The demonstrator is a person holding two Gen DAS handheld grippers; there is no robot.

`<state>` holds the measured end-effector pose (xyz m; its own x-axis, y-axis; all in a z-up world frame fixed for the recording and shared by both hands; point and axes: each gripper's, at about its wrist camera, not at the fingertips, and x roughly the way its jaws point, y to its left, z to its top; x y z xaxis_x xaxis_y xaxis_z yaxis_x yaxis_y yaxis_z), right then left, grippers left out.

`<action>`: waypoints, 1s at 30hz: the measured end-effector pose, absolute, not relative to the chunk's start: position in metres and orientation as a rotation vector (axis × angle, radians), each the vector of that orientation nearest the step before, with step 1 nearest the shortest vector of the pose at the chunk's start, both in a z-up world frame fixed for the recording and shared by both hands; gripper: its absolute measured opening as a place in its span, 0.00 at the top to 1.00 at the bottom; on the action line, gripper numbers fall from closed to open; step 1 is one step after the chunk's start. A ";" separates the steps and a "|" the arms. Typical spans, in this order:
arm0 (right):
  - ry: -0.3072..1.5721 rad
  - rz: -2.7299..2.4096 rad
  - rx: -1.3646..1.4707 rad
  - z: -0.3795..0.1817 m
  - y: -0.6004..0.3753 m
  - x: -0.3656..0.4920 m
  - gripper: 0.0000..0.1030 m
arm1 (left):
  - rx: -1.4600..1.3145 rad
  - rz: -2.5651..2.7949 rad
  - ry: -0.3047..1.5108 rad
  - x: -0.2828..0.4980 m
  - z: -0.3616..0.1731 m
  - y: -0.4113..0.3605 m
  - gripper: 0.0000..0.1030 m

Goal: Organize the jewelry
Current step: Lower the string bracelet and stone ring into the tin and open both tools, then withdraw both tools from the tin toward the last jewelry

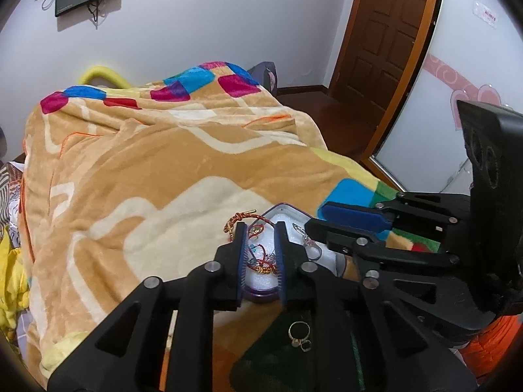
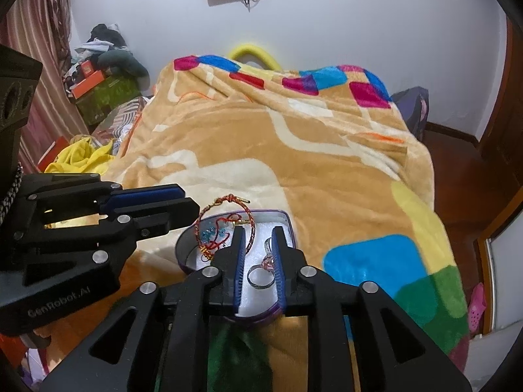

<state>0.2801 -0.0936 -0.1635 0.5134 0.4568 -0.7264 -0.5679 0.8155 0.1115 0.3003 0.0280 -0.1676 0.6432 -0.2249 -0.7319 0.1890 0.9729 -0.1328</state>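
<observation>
A purple-rimmed box lined with white foam lies on the blanket. My left gripper hangs over it, jaws a little apart, and a red-and-gold cord bracelet lies on the foam between the pads. A second red cord bracelet drapes over the box's far rim, beside blue beads. My right gripper is also slightly open, with a silver ring with a pink stone lying on the foam between its pads, not gripped. Each gripper shows in the other's view: right gripper, left gripper.
A gold ring and a smaller ring lie on the blanket in front of the box. Yellow clothes and boxes pile at the left. A wooden door stands at the right.
</observation>
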 end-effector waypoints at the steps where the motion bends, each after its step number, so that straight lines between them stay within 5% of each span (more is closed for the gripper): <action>1: 0.818 0.616 -0.149 -0.160 -0.094 0.278 0.81 | -0.046 -0.234 0.837 0.299 -0.166 0.028 0.80; 11: 0.739 0.599 -0.161 -0.129 -0.102 0.252 0.79 | -0.047 -0.211 0.788 0.271 -0.137 0.037 0.64; 16: 0.726 0.600 -0.166 -0.125 -0.103 0.237 0.71 | -0.034 -0.208 0.783 0.252 -0.131 0.039 0.62; 30: 0.815 0.590 -0.125 -0.157 -0.115 0.211 0.71 | -0.058 -0.246 0.928 0.231 -0.185 0.036 0.61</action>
<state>0.2112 -0.1154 -0.1567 0.5360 0.4471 -0.7161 -0.5406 0.8333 0.1156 0.2310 0.0359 -0.1845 0.5737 -0.2349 -0.7847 0.1849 0.9704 -0.1553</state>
